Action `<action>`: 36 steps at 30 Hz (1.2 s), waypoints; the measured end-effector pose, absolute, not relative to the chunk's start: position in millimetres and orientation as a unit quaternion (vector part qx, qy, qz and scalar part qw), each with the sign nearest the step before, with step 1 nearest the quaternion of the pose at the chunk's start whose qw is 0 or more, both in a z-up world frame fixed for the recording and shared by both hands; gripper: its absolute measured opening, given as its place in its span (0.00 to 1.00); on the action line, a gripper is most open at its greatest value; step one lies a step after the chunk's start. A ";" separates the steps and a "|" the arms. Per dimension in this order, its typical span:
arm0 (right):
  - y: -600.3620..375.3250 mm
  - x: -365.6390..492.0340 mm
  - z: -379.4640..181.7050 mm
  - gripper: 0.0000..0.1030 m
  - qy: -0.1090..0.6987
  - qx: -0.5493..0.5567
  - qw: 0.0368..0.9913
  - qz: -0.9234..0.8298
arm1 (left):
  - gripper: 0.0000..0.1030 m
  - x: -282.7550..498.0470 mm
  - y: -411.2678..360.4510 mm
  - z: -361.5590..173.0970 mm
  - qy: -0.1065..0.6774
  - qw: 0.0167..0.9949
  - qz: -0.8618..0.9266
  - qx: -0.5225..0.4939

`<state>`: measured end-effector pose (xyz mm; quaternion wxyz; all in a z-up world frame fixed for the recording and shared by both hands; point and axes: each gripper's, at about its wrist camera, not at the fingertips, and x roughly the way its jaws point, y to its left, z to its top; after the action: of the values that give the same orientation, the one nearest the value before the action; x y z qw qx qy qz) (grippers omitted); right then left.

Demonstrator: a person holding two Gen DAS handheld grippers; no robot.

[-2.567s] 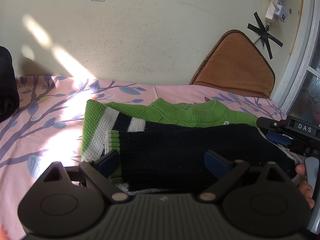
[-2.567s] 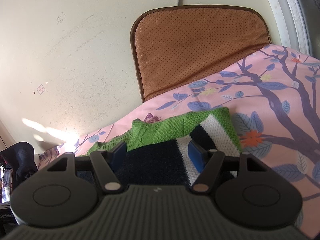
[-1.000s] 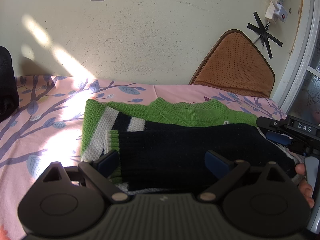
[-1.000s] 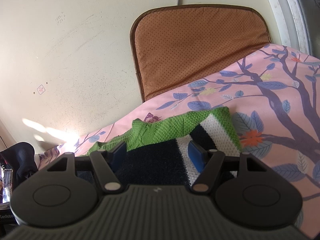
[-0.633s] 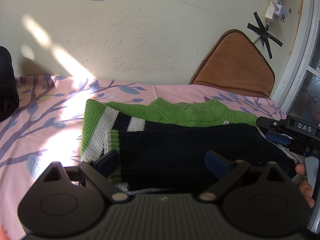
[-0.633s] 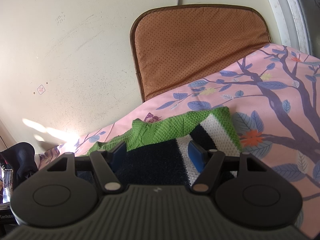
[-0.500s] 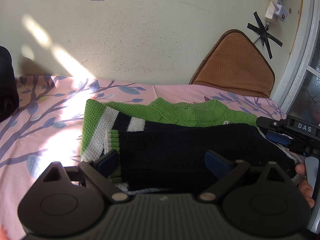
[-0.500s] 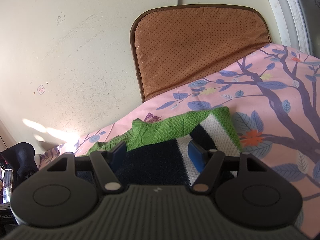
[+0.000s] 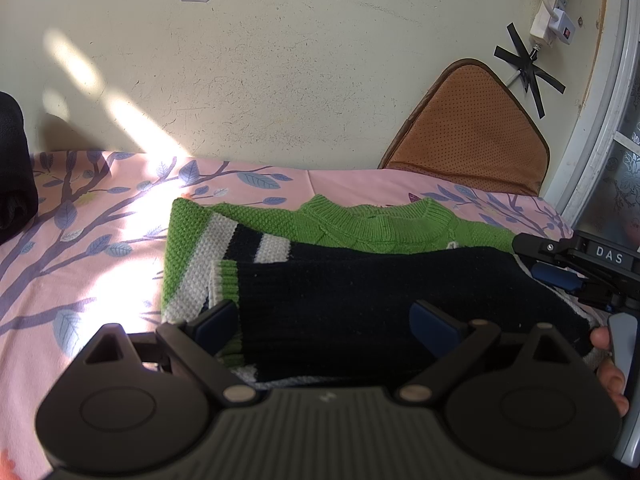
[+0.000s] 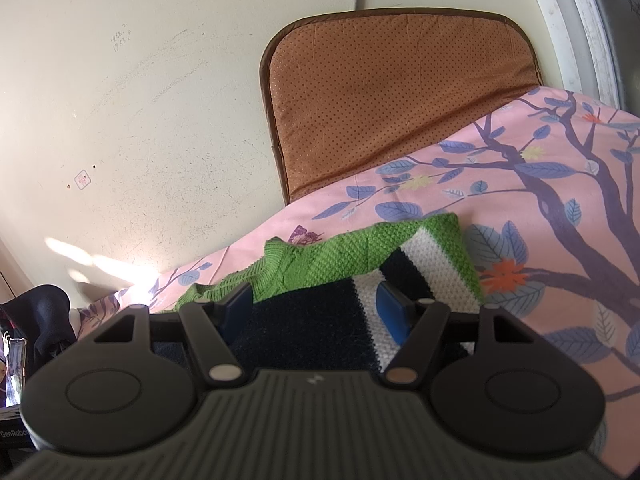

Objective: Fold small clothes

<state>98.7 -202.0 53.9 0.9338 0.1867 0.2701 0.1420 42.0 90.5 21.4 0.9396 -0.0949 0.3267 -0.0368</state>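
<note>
A small knitted sweater (image 9: 360, 292) in green, white and navy lies folded on the pink leaf-print sheet (image 9: 80, 248), its green collar toward the wall. A navy layer is laid across its near half. My left gripper (image 9: 324, 320) hovers open over the near edge, one pad by the striped cuff and the other above the navy knit. My right gripper (image 10: 314, 308) is open over the sweater's (image 10: 320, 256) striped right end. It also shows at the right edge of the left wrist view (image 9: 560, 272), with a person's fingers (image 9: 604, 360) on its handle.
A brown perforated cushion (image 9: 468, 136) leans on the wall behind the sweater's right end. A dark bundle (image 9: 12, 168) sits at the far left. A white power strip (image 9: 552, 12) hangs on the wall beside the window frame (image 9: 600, 120). Sunlight falls on the sheet's left part.
</note>
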 end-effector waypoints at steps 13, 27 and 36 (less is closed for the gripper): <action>-201.8 98.4 54.1 0.68 0.270 0.187 0.934 0.142 | 0.93 42.2 90.5 21.6 0.327 0.940 -0.037 -0.095; -201.9 98.7 53.9 0.68 0.270 0.188 0.934 0.142 | 0.94 42.3 90.8 21.5 0.327 0.940 -0.037 -0.095; -198.9 91.7 57.8 0.68 0.245 0.177 0.939 0.166 | 0.99 38.2 95.7 23.7 0.315 0.939 -0.054 -0.125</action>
<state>91.7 -198.9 57.8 0.9386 0.1768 0.2455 0.1656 38.2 95.7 23.7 0.9392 -0.1254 0.3149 -0.0539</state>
